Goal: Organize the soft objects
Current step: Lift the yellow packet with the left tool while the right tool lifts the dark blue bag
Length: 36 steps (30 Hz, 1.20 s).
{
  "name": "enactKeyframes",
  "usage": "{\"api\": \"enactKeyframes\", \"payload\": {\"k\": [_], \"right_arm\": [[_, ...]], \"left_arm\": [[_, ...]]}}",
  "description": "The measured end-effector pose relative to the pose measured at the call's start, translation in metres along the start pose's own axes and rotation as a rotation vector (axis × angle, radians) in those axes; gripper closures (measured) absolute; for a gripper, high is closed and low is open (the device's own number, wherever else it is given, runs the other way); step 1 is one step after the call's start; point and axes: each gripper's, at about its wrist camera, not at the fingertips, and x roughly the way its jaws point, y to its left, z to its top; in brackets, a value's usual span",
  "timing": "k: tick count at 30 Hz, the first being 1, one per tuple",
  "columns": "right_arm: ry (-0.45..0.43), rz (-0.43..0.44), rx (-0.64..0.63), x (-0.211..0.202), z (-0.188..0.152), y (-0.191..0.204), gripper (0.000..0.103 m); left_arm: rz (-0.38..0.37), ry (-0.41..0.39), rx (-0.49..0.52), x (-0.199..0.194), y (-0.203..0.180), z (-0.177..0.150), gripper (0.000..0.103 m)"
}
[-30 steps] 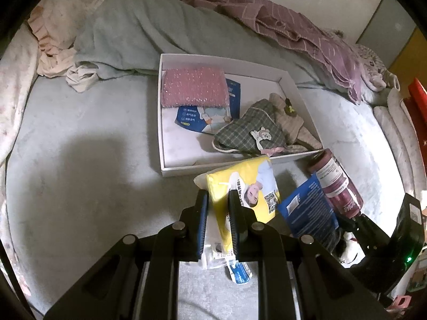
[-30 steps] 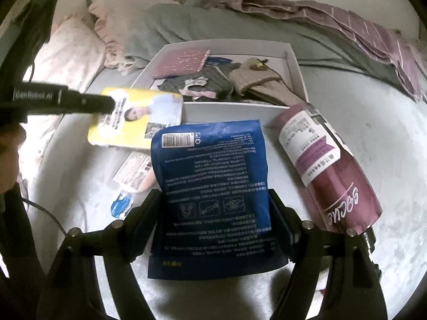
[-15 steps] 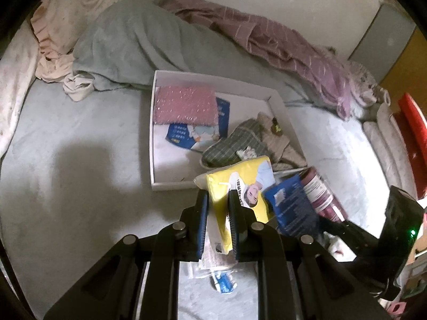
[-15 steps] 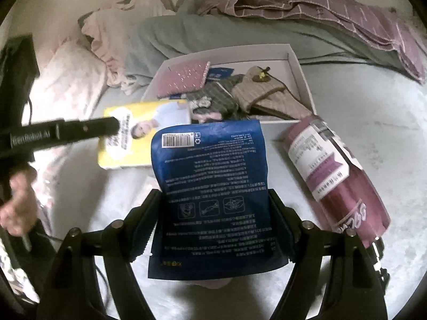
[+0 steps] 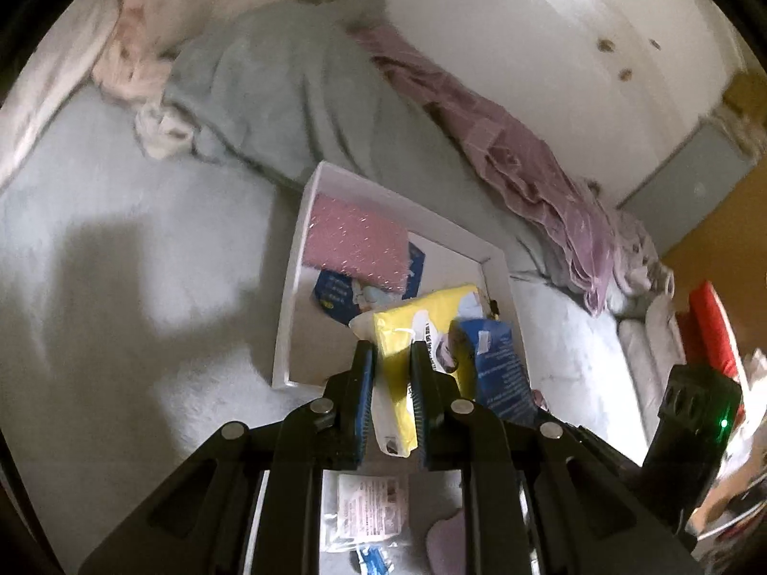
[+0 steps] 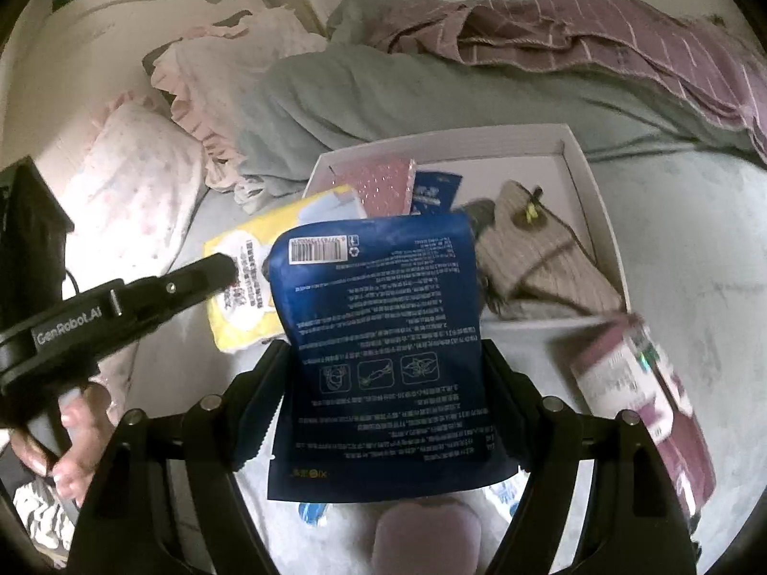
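- Your left tool (image 5: 390, 373) is nearly closed, pinching the yellow pack (image 5: 422, 330); pack is lifted over the near right part of the white tray (image 5: 287, 297).
- Your right tool (image 6: 383, 397) stands wide, both fingers pressed on the sides of the blue pouch (image 6: 383, 335), held up w/ barcode end toward the tray.
- In the tray: pink sparkly pouch (image 5: 357, 244) at far left, beige socks (image 6: 537, 254) to the right.
- Maroon bottle (image 6: 647, 383) on the bed (image 5: 120, 263), right of tray, blurred.
- Your hand (image 6: 76, 436) shows at left edge.
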Motion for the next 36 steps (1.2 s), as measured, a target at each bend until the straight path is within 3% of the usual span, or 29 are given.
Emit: {"api": "enactKeyframes", "payload": {"k": [8, 16, 24, 28, 36], "right_arm": [[-0.022, 0.011, 0.044, 0.016, 0.027, 0.006, 0.025], [-0.059, 0.023, 0.145, 0.016, 0.032, -0.014, 0.025], [-0.046, 0.001, 0.2, 0.019, 0.027, -0.033, 0.025], [-0.069, -0.018, 0.191, 0.013, 0.028, -0.033, 0.025], [-0.086, -0.003, 0.19, 0.006, 0.028, -0.035, 0.025]], "left_arm": [[-0.046, -0.114, -0.171, -0.002, 0.021, 0.004, 0.09], [0.006, -0.165, -0.37, 0.014, 0.043, 0.0, 0.09], [0.134, -0.22, -0.455, 0.03, 0.036, -0.015, 0.09], [0.235, -0.236, -0.516, 0.032, 0.025, -0.027, 0.09], [0.276, -0.296, -0.651, 0.035, 0.021, -0.046, 0.09]]}}
